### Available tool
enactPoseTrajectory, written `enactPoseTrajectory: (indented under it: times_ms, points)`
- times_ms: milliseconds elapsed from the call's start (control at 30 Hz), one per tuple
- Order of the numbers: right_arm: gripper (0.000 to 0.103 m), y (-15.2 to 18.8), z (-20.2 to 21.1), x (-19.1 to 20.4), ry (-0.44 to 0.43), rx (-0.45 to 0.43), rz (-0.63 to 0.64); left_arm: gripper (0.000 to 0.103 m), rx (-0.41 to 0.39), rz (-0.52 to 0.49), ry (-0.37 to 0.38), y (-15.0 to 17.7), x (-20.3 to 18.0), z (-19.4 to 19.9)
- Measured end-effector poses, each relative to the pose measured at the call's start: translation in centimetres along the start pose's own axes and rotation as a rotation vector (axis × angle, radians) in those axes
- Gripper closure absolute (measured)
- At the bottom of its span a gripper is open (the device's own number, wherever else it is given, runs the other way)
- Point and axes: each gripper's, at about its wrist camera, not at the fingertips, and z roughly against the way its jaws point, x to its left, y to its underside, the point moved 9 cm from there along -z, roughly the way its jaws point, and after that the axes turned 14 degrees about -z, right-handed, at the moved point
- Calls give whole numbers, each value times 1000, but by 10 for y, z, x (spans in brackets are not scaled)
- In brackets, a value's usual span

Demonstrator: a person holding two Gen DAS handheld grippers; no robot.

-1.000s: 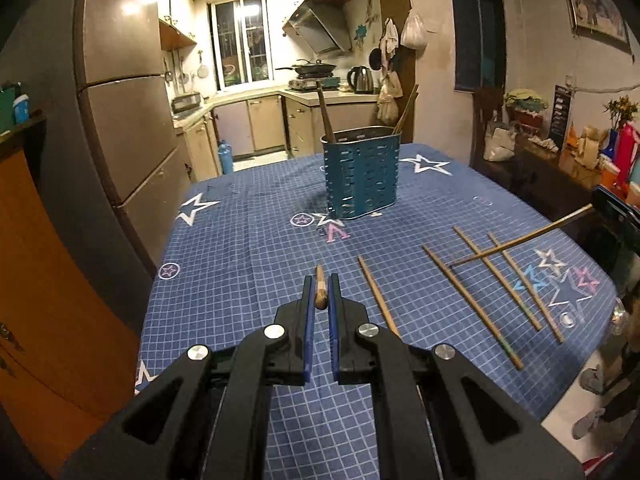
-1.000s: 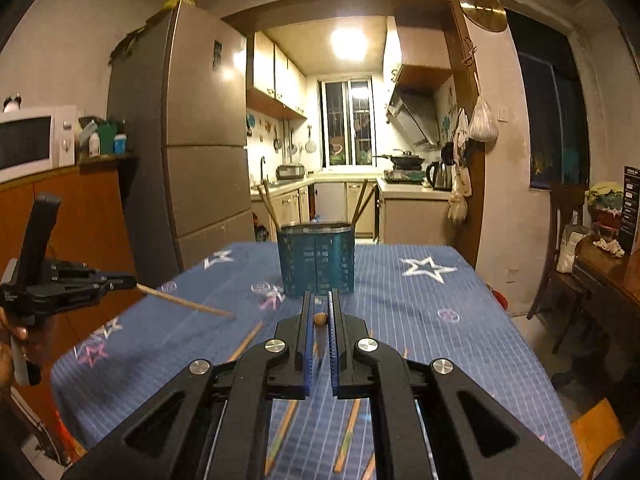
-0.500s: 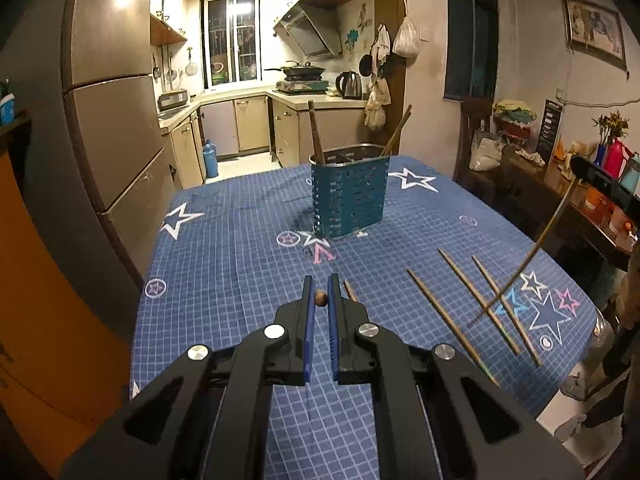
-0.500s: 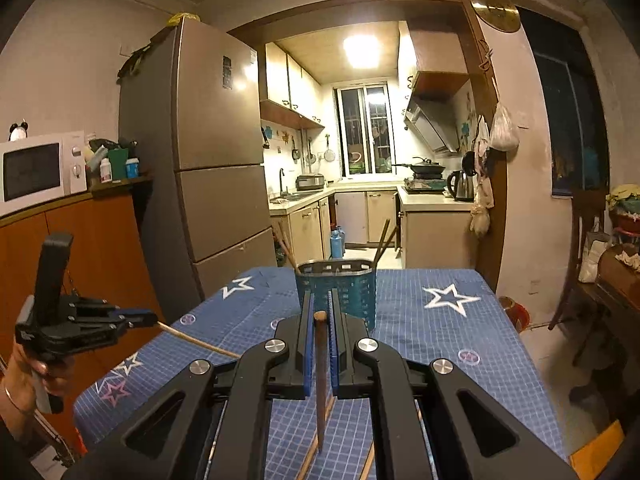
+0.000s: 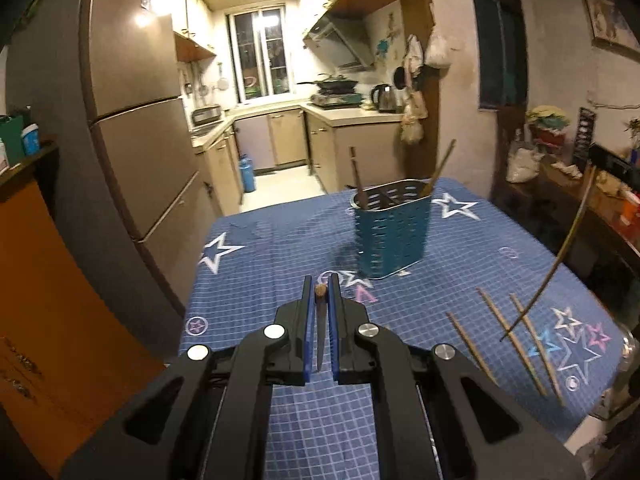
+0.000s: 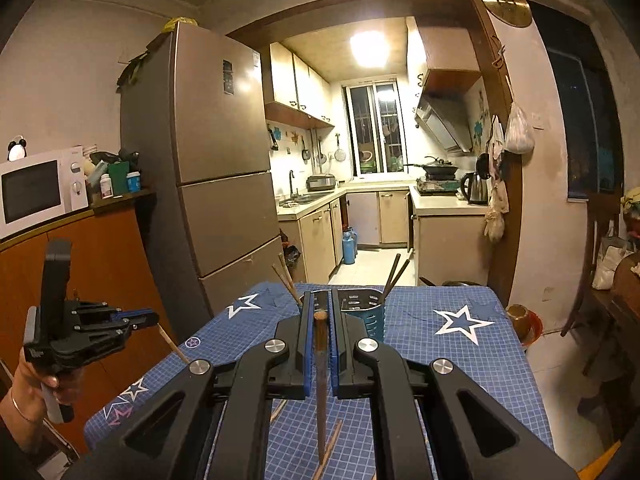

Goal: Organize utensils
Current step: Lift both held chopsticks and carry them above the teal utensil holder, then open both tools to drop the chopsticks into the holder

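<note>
The left tool [image 5: 319, 290] is clamped on a chopstick [image 5: 319, 332], its blunt wooden end poking out between the blue pads while the thin shaft runs back down between the jaws. The right tool [image 6: 319, 316] is likewise clamped on its own chopstick [image 6: 321, 384], whose dark shaft hangs down past the fingers toward the table [image 6: 452, 364]. From the right wrist view, the left tool [image 6: 140, 318] shows at the left edge with its stick jutting out and down over the blue, star-printed cloth. The blue perforated holder [image 5: 390, 232] stands upright on the far middle of the table [image 5: 260, 276], with chopsticks leaning out of its left and right compartments. Three loose chopsticks [image 5: 500, 324] lie side by side on the cloth to the near right of the holder, well apart from it. A fridge [image 6: 216, 184] stands far left, a microwave [image 6: 38, 192] on a cabinet beside it. A sticker on the fridge door is too small to read, and no other writing can be made out.
</note>
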Motion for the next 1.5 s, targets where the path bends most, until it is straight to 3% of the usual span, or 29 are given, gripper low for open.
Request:
enactPoseTrajectory:
  times_ms: [433, 633, 900, 1067, 1233, 1333, 1500]
  points:
    - [95, -21, -22, 15, 9, -9, 31, 98, -29, -6, -170, -21, 23, 17]
    - [95, -43, -32, 22, 20, -27, 54, 98, -81, -42, -240, -46, 27, 32]
    - [95, -89, -45, 25, 50, -62, 76, 98, -152, -74, -279, -93, 22, 38]
    - [95, -126, -61, 19, 69, -70, 58, 98, -196, -45, -225, -143, 24, 30]
    - [95, -162, -91, 18, 101, -74, 61, 98, -270, 47, -27, -209, 25, 19]
    - [95, -178, -116, 16, 125, -76, 68, 98, -300, 83, 48, -240, 22, 7]
    - [95, -189, -161, 5, 138, -85, 46, 98, -280, 118, 100, -259, 11, -41]
